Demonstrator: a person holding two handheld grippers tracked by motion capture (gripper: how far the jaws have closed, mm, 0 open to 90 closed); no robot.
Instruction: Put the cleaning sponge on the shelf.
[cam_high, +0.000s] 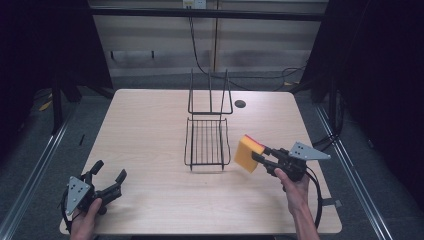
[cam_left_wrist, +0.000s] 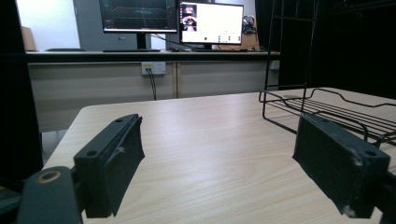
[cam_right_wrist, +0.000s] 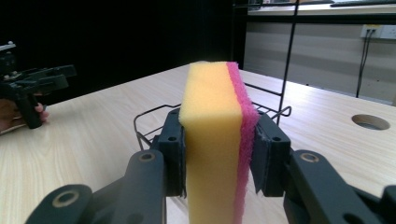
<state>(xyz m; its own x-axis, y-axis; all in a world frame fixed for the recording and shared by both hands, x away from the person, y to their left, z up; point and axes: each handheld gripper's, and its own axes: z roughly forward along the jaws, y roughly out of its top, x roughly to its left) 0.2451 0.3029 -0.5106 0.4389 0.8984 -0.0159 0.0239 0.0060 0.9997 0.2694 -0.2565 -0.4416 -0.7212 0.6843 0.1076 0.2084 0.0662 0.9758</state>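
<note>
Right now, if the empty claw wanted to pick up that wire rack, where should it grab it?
Probably one of the tall upright wire loops at the far end of the wire rack, coming in from the side. The left claw is open wide, and a thin standing wire fits between its jaws more easily than the flat grid lying low on the table.

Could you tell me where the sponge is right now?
The sponge is clamped in the right gripper, held just right of the wire rack.
</note>
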